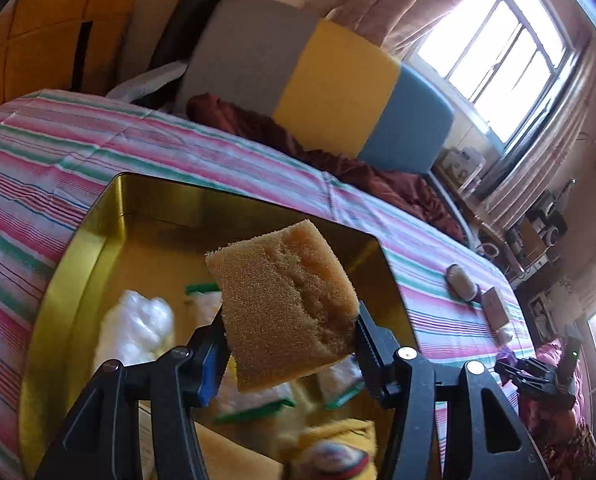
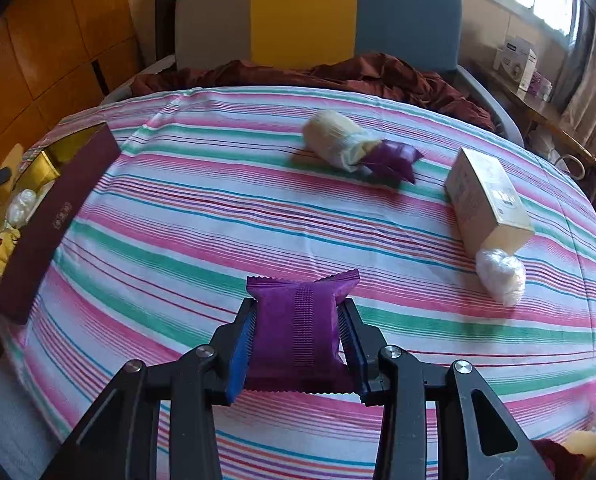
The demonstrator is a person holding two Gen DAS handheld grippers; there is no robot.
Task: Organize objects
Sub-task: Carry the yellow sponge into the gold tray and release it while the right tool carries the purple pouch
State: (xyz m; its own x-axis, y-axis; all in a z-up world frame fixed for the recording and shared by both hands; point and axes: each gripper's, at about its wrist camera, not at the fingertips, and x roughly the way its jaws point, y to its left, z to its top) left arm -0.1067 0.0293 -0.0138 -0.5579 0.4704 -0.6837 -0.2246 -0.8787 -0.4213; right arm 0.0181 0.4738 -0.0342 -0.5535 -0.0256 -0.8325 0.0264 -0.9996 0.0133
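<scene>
With several white packs already in the gold tin [image 1: 77, 248], the left gripper [image 1: 289, 332] clamps a sponge [image 1: 285, 304] above it, the right gripper [image 2: 298, 328] pinches a purple packet [image 2: 298, 320] over the bed, and a box [image 2: 486, 196] and wrapped bundles [image 2: 338, 136] remain outside.

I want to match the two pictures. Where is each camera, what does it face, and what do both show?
Left wrist: on the left tongs, looking down past a held sponge into a gold box; right tongs show at right.
Right wrist: on the right tongs, holding a purple packet, facing across the bed towards the headboard.
Shared: striped sheet, headboard, gold box, carton.
</scene>
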